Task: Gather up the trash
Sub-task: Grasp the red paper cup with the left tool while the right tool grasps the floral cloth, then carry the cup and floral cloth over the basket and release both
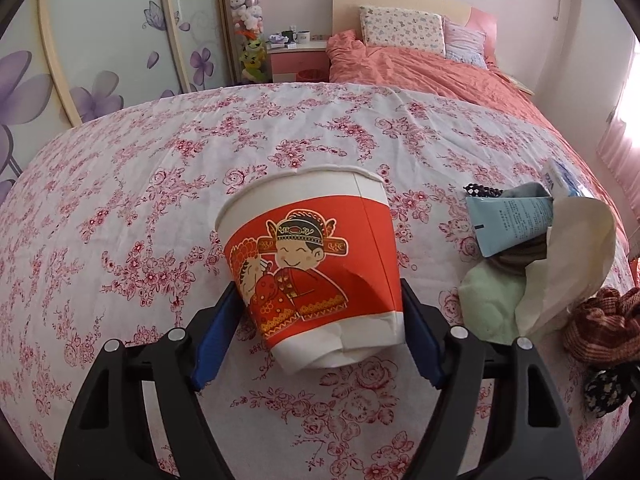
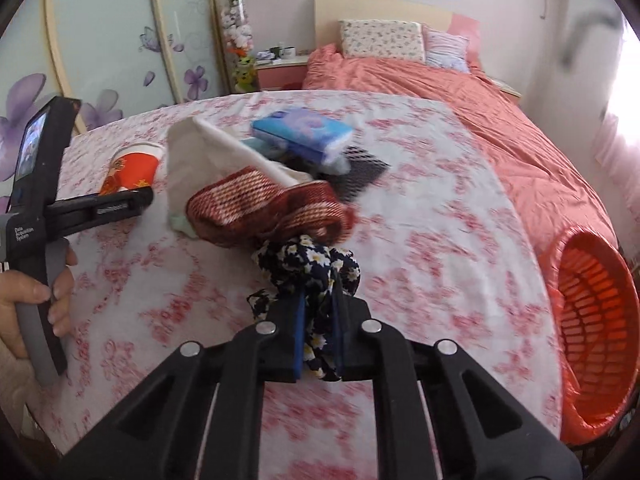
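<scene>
Blue pads of the left gripper [image 1: 320,320] flank the lower wall of a red-and-white paper cup [image 1: 312,268] in the left wrist view; both pads press the cup's sides, so I read it as grasped, tilted, just above the floral cloth [image 1: 120,200]. The cup's red band carries a cartoon figure, its white base is creased and its wall dented, so a gentle squeeze suits it best. Just right of it lies a heap: a pale blue tube [image 1: 512,220], white tissue [image 1: 580,264] and a rust woven scrunchie [image 1: 604,328]. From the right wrist view, the right gripper [image 2: 320,316] is clenched on a dark daisy-print scrunchie [image 2: 312,264], which bunches above the pads and trails below them. An orange slatted basket [image 2: 592,320] waits at the cloth's right edge, well apart. My judgement: carry the scrunchie clear of the woven one touching it, keep the clamp firm, and release only over the basket's mouth.
</scene>
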